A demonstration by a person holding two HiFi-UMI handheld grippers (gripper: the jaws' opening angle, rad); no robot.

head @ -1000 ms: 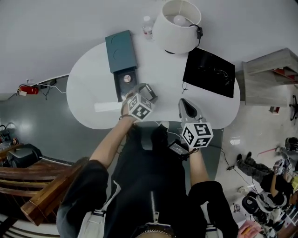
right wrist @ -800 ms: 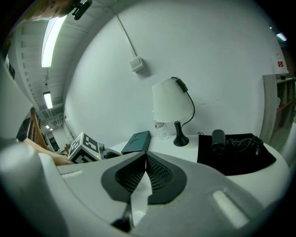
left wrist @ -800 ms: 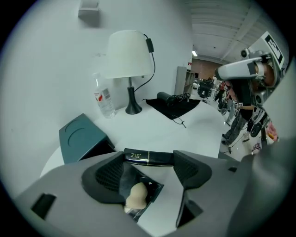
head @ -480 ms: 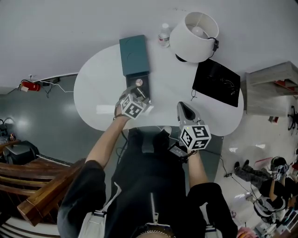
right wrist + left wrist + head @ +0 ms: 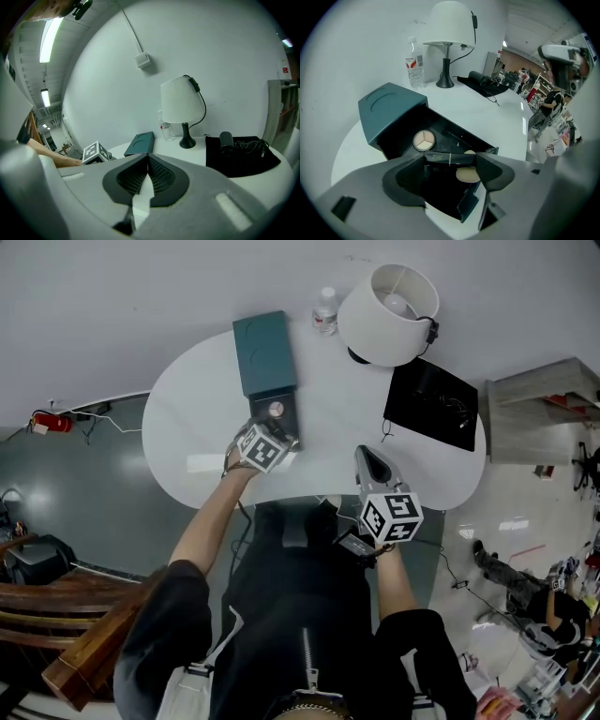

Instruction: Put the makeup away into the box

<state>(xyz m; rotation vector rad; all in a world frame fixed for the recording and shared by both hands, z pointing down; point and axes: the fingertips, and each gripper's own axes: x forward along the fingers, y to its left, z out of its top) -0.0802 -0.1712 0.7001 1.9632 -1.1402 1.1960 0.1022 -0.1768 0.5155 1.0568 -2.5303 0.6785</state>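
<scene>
Our left gripper has moved forward and now hangs over the open box, jaws clamped on a dark makeup stick. A round compact lies inside, just beyond its tips. We judge only the release remains. Our right gripper waits behind, jaws together on nothing.

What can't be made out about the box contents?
- Left gripper view: the near end of the box tray is hidden behind the left gripper.
- Left gripper view: the jaws cover both ends of the held dark stick, so its kind is unclear.
- Head view: the left gripper covers the stick.
</scene>
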